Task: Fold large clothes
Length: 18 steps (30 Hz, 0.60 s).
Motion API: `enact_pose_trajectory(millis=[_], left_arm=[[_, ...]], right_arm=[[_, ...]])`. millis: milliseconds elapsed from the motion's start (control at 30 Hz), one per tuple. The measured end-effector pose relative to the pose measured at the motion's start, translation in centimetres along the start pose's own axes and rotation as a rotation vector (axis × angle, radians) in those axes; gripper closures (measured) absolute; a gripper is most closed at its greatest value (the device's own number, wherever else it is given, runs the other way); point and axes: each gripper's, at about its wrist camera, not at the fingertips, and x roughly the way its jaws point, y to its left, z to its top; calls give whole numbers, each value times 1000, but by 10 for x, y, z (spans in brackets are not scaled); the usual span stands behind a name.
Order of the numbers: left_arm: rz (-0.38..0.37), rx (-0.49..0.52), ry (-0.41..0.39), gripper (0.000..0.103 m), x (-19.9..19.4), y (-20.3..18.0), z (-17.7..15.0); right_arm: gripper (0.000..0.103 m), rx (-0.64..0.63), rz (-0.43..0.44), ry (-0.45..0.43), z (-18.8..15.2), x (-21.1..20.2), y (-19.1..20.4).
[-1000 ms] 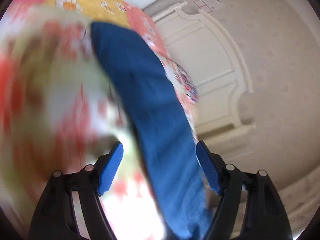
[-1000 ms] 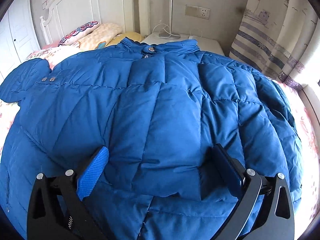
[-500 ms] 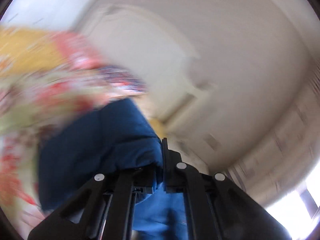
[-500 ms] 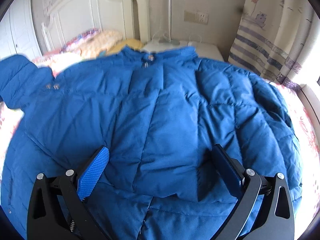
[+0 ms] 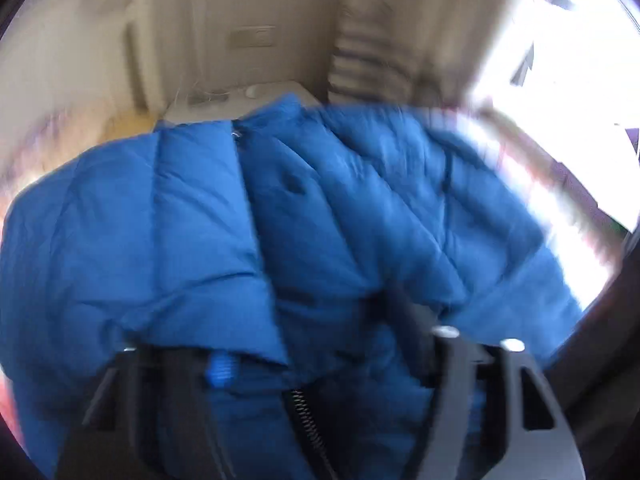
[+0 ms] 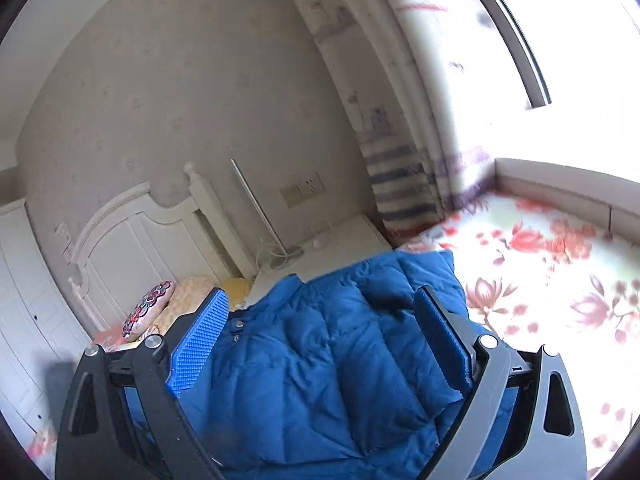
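A blue quilted puffer jacket (image 6: 344, 372) lies on a bed with a floral sheet (image 6: 552, 264). My right gripper (image 6: 320, 340) is open, its blue-padded fingers (image 6: 200, 344) spread over the jacket's collar end. In the blurred left wrist view the jacket (image 5: 200, 220) fills the frame. My left gripper (image 5: 308, 344) is over it with its fingers apart; jacket fabric covers part of the left finger (image 5: 218, 372). I cannot tell whether it touches or holds any fabric.
A white headboard (image 6: 132, 240) and pillows (image 6: 152, 312) are at the bed's far left. A white nightstand (image 6: 340, 240) with a lamp pole and cables stands behind the jacket. A striped curtain (image 6: 400, 176) and a bright window (image 6: 568, 40) are at the right.
My left gripper shut on the blue sleeve, swung it over the jacket body and now has its fingers apart. My right gripper tilted up and moved towards the collar, staying open.
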Motion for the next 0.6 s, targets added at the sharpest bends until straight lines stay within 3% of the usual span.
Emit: enact_pose_trajectory(millis=[33, 100, 200, 300, 367, 433, 533, 600], left_arm=[[22, 55, -9, 25, -3, -10, 1], [-33, 53, -22, 18, -14, -8, -5], [-71, -40, -72, 24, -39, 16, -1], [-168, -279, -268, 24, -102, 70, -13], [-145, -432, -385, 13, -123, 109, -17], [-107, -637, -480, 11, -142, 159, -43], [-14, -911, -467, 17, -134, 220, -77], [41, -1010, -426, 21, -125, 244, -101]], right_arm=[[12, -2, 2, 3, -1, -1, 1], [12, -8, 3, 8, -1, 0, 3], [12, -3, 0, 18, -3, -1, 3], [12, 9, -2, 33, -3, 2, 1], [12, 2, -4, 47, -2, 6, -1], [12, -21, -6, 59, -4, 8, 3], [12, -58, -9, 72, -6, 11, 9], [12, -94, -7, 76, -8, 12, 15]])
